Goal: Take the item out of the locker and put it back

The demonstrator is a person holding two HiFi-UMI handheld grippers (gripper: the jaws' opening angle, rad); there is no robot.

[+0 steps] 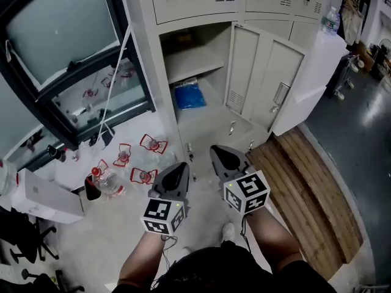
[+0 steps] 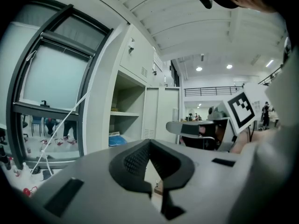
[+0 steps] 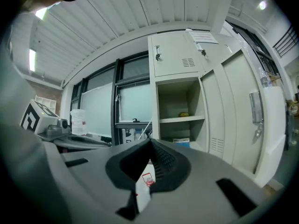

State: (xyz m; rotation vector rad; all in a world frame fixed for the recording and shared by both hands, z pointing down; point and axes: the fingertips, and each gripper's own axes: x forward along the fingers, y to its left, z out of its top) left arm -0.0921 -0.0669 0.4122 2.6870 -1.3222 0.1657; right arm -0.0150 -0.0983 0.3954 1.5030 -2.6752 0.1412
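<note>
Down in the open locker, a blue bag lies beneath the shelf. Left gripper and right gripper hover before the locker, jaws pressed together, holding nothing.

The locker is pale grey, and a blue bag lies inside it. Left of the locker are red-trimmed clear items; right of it, brown wooden planks. The grey left tool and right tool bear black-and-white square markers.
</note>
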